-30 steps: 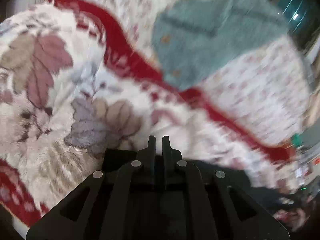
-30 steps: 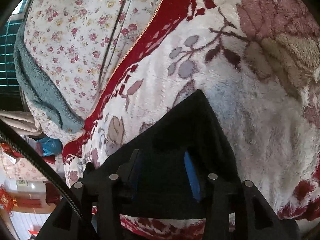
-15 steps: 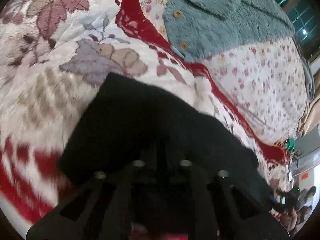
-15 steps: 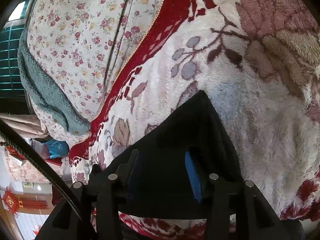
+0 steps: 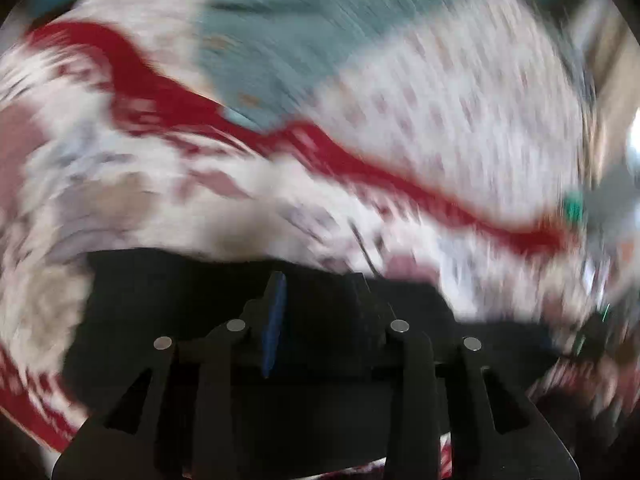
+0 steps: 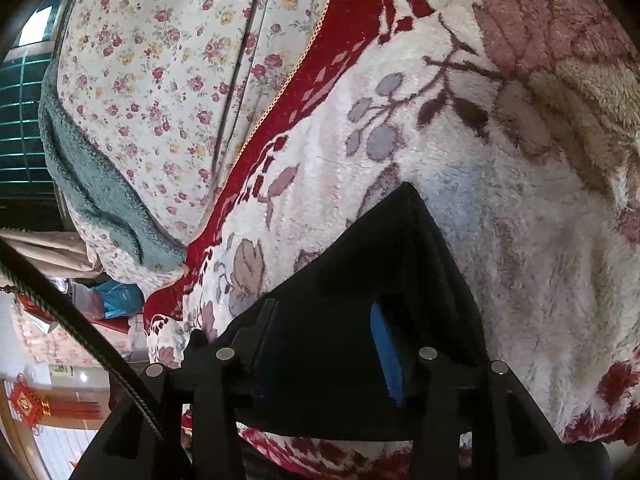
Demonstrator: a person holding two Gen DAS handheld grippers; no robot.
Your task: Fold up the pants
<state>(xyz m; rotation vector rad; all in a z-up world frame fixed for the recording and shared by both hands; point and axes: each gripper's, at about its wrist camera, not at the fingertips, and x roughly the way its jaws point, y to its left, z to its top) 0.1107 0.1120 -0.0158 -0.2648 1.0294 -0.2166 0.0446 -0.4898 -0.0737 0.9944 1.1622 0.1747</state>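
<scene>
The black, soft-fabric pants [image 6: 360,280] lie folded on the fleecy floral blanket [image 6: 520,200], beneath both grippers: left gripper [image 5: 320,292] jaws opening, right gripper [image 6: 324,320] jaws parted, neither pinching cloth, so a careless withdrawal could snag the fold.

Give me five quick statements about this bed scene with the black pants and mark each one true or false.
1. The pants are black. True.
2. The pants lie on a bare wooden floor. False: they lie on a fluffy floral blanket with a red border.
3. The right claw is clamped fully shut. False: its blue pads stand apart, with pants fabric in front of them.
4. A teal fleece garment lies on the small-flowered bedding. True.
5. The left claw has its jaws opening, over black fabric. True.
</scene>
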